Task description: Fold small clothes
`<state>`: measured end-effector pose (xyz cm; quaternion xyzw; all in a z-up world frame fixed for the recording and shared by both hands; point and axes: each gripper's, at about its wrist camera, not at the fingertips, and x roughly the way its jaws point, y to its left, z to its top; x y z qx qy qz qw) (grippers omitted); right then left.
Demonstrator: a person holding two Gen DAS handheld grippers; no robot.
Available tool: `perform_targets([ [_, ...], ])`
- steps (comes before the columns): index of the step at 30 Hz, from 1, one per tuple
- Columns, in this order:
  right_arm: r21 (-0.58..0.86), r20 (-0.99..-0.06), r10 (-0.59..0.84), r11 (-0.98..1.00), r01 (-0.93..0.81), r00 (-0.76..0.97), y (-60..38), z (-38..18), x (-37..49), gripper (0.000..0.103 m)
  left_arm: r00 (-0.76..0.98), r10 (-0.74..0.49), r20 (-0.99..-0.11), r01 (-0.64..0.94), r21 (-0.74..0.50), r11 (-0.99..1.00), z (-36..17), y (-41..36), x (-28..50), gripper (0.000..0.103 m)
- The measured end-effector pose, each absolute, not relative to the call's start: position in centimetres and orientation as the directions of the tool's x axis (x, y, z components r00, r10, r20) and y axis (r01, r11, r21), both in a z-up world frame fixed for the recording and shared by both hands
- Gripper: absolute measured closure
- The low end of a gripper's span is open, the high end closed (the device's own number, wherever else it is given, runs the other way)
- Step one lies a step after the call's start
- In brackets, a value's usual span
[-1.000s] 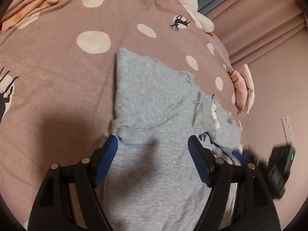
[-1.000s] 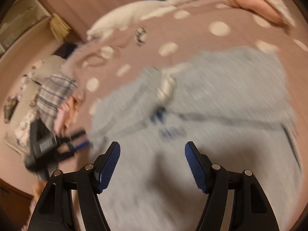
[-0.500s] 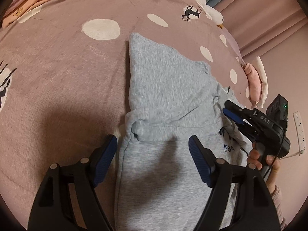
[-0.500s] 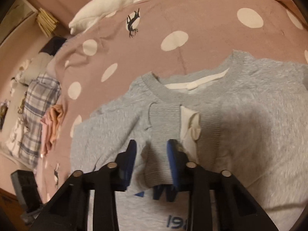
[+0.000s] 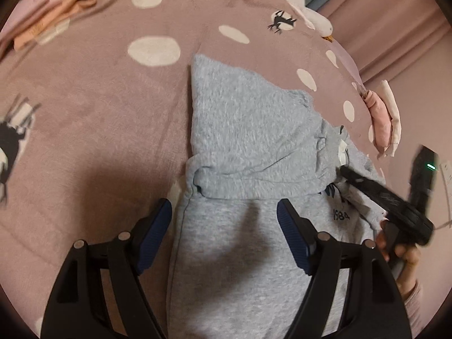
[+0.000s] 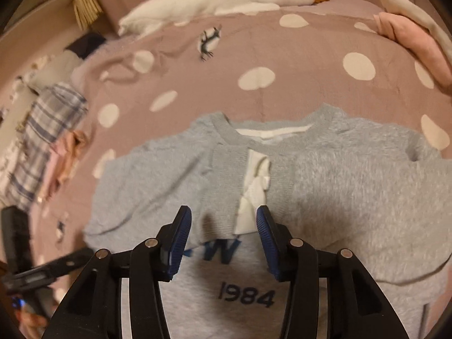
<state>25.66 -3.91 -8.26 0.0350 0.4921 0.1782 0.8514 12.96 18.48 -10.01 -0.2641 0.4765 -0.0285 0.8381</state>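
Since the sweatshirt point(image 6: 353, 197) is soft, light and floppy, pinch its cuff point(image 6: 223, 180); right gripper point(image 6: 223, 240) opening around it, left gripper point(image 5: 224, 226) open.

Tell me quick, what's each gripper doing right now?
Left gripper: open, over the grey sweatshirt, holding nothing.
Right gripper: jaws opening, sleeve cuff lying between them, pads not pressing it.

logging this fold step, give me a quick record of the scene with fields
surface: pink bedspread with white polka dots
garment: grey sweatshirt, "1984" print, lying flat
sleeve: folded across the chest, cuff near the collar
left tool: open, over the sweatshirt's lower part, holding nothing
right tool: jaws opening, cuff just ahead of them, not gripped
other: white goose plush at the far edge; folded pink clothes
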Motion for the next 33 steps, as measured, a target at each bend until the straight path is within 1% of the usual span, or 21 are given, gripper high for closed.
perform_targets([
  [1, 0.209, -0.844, 0.307, 0.943, -0.258, 0.439, -3.9, -9.1, 26.1, 0.055, 0.552, -0.289, -0.782, -0.191, -0.456, 0.870, -9.5, 18.3, 12.7, 0.026],
  [4, 0.242, -0.828, 0.333, 0.938, -0.249, 0.450, -4.8, -9.0, 25.8, 0.055, 0.568, -0.263, -0.780, -0.159, -0.418, 0.894, -8.6, 17.8, 12.3, 0.026],
  [6, 0.228, -0.832, 0.315, 0.944, -0.237, 0.456, -5.2, -8.6, 25.4, 0.055, 0.578, -0.245, -0.779, -0.137, -0.389, 0.911, -7.8, 17.3, 12.1, 0.026],
  [10, 0.211, -0.822, 0.326, 0.936, -0.281, 0.468, -5.7, -7.5, 23.4, 0.055, 0.594, -0.229, -0.771, -0.086, -0.344, 0.935, -6.9, 15.7, 11.7, 0.026],
  [12, 0.191, -0.825, 0.327, 0.929, -0.316, 0.461, -5.8, -7.2, 22.0, 0.050, 0.591, -0.244, -0.769, -0.032, -0.324, 0.945, -6.6, 14.3, 11.3, 0.026],
  [13, 0.183, -0.828, 0.329, 0.924, -0.335, 0.454, -5.6, -7.2, 21.2, 0.047, 0.584, -0.252, -0.772, -0.003, -0.312, 0.950, -6.6, 13.6, 11.1, 0.026],
  [15, 0.128, -0.854, 0.294, 0.918, -0.375, 0.429, -5.4, -7.9, 19.4, 0.046, 0.553, -0.264, -0.790, 0.057, -0.280, 0.958, -7.4, 11.8, 10.3, 0.026],
  [18, -0.031, -0.883, 0.176, 0.903, -0.428, 0.436, -5.2, -9.6, 16.1, 0.046, 0.505, -0.224, -0.834, 0.115, -0.192, 0.975, -9.3, 9.7, 9.0, 0.026],
  [21, -0.118, -0.858, 0.142, 0.880, -0.460, 0.493, -6.2, -10.0, 12.5, 0.045, 0.477, -0.174, -0.862, 0.141, -0.120, 0.983, -10.9, 9.2, 7.1, 0.026],
  [22, -0.133, -0.855, 0.134, 0.878, -0.460, 0.502, -6.6, -9.9, 11.8, 0.043, 0.480, -0.163, -0.862, 0.147, -0.104, 0.984, -11.2, 9.3, 6.3, 0.026],
  [23, -0.156, -0.856, 0.113, 0.874, -0.460, 0.505, -7.1, -10.0, 10.8, 0.040, 0.483, -0.160, -0.861, 0.155, -0.096, 0.983, -11.4, 9.6, 5.3, 0.026],
  [24, -0.168, -0.854, 0.104, 0.872, -0.459, 0.510, -7.7, -10.0, 10.0, 0.040, 0.483, -0.162, -0.860, 0.155, -0.098, 0.983, -11.4, 10.0, 4.6, 0.026],
  [27, -0.159, -0.853, 0.105, 0.881, -0.445, 0.511, -10.4, -9.9, 7.6, 0.038, 0.471, -0.196, -0.860, 0.143, -0.145, 0.979, -11.4, 11.9, 2.2, 0.025],
  [29, -0.102, -0.873, 0.115, 0.908, -0.406, 0.474, -13.0, -10.0, 6.6, 0.027, 0.469, -0.206, -0.859, 0.124, -0.167, 0.978, -11.1, 13.2, 0.7, 0.025],
  [31, -0.059, -0.885, 0.121, 0.929, -0.365, 0.450, -15.0, -10.0, 5.8, 0.027, 0.453, -0.160, -0.877, 0.084, -0.137, 0.987, -11.2, 13.4, -0.7, 0.024],
  [33, -0.068, -0.888, 0.094, 0.941, -0.330, 0.449, -16.9, -9.6, 5.0, 0.027, 0.447, -0.186, -0.875, 0.037, -0.190, 0.981, -10.9, 14.6, -1.8, 0.024],
])
